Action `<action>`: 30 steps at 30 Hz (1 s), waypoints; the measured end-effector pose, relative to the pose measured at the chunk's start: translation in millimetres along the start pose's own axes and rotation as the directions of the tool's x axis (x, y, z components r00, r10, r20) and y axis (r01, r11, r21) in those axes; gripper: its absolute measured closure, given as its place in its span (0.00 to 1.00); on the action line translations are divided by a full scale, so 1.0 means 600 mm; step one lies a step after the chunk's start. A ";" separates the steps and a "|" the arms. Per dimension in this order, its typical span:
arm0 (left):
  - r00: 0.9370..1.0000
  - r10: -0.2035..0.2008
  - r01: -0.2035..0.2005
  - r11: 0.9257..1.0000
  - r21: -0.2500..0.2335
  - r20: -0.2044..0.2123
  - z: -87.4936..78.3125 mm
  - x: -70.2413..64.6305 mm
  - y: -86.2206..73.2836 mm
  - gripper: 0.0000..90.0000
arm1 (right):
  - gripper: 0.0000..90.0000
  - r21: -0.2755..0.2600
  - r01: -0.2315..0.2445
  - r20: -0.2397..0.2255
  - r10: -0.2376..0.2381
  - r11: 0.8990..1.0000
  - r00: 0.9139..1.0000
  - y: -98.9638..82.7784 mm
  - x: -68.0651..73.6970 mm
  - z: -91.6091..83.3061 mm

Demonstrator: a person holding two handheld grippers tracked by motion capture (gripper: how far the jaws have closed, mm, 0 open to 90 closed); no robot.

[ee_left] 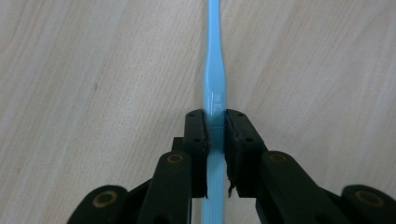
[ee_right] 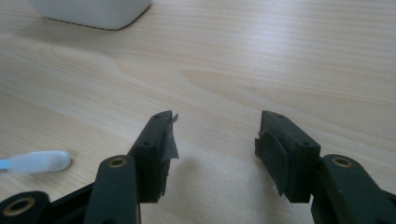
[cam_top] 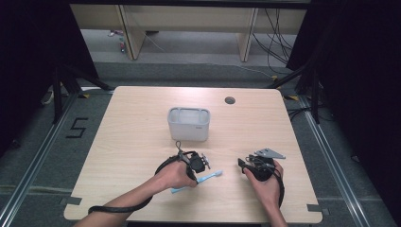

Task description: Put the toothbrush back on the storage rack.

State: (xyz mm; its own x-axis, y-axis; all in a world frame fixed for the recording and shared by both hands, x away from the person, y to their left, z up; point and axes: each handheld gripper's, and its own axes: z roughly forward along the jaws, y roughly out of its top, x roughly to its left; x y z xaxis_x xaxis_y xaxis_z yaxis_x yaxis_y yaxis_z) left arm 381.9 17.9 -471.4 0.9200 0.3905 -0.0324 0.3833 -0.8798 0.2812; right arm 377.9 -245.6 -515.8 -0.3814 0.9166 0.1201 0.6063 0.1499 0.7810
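**Blue toothbrush pinched on the surface**

The blue toothbrush (ee_left: pixel 214 93) lies flat on the wooden surface (cam_top: pixel 142 137), near the person's edge. The left gripper (ee_left: pixel 215 126) pinches its handle, a finger (ee_left: pixel 195 135) pressed against each side. The right gripper (ee_right: pixel 215 140) rests just beside the brush head, fingers spread, nothing between them. A white container (cam_top: pixel 188 124) stands farther back.

A black numeral "5" (cam_top: pixel 76 127) is marked on the grey floor (cam_top: pixel 38 156) left of the table.
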 end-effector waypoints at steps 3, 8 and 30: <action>0.998 0.036 -0.034 0.998 0.051 -0.044 0.003 -0.002 -0.001 0.93 | 0.51 0.002 -0.009 -0.007 0.009 1.000 1.000 0.000 0.001 0.001; 0.999 0.023 -0.022 0.999 0.037 -0.027 0.009 0.000 -0.002 0.91 | 0.51 -0.007 -0.023 -0.019 0.023 1.000 1.000 -0.001 0.001 0.003; 0.999 0.034 -0.034 0.999 0.004 -0.002 0.009 0.006 -0.007 0.93 | 0.51 0.006 -0.022 -0.020 0.022 1.000 1.000 0.000 0.001 0.002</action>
State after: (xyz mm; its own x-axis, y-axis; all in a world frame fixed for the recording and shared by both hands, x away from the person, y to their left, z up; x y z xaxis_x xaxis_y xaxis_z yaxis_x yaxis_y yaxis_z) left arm 384.2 21.7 -477.8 0.9324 0.3607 -0.0213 0.3520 -0.8937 0.2782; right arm 378.1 -244.8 -516.5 -0.3824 0.9118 0.1495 0.6188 0.1325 0.7743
